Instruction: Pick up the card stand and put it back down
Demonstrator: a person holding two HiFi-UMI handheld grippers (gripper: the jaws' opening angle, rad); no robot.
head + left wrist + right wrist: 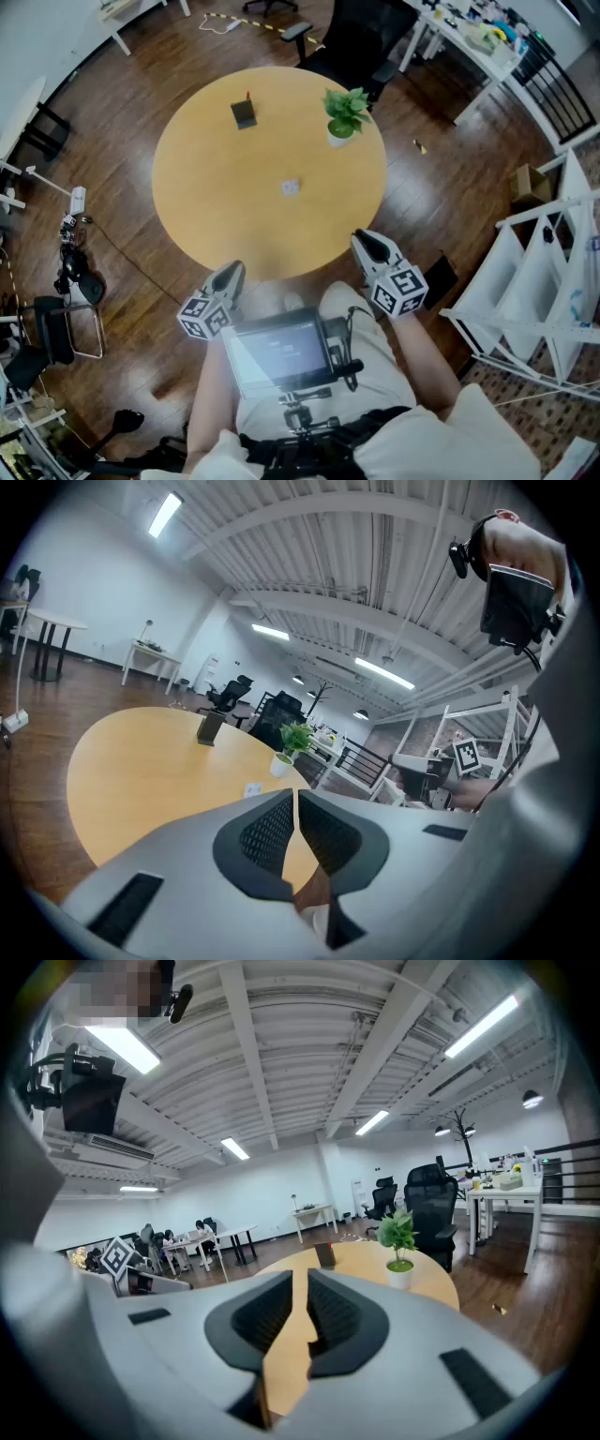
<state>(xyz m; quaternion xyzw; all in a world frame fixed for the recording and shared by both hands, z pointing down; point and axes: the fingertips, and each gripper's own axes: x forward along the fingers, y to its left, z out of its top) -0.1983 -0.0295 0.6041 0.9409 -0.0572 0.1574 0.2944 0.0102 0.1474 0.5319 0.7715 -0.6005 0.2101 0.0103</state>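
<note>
The card stand (244, 113), a small dark block, stands upright on the far left part of the round wooden table (206, 216); it also shows as the dark stand (210, 728) in the left gripper view and the stand (325, 1255) in the right gripper view. Both grippers hang at the table's near edge, far from it. My left gripper (232, 272) has its jaws together with nothing between them, left gripper (294, 794). My right gripper (364, 241) shows a narrow empty slit between its jaws, right gripper (300, 1277).
A small potted plant (344, 117) stands at the table's far right, a small white piece (291, 187) lies near its middle. A black office chair (356, 37) is behind the table, white desks (473, 42) at the back right, a white rack (553, 272) to the right.
</note>
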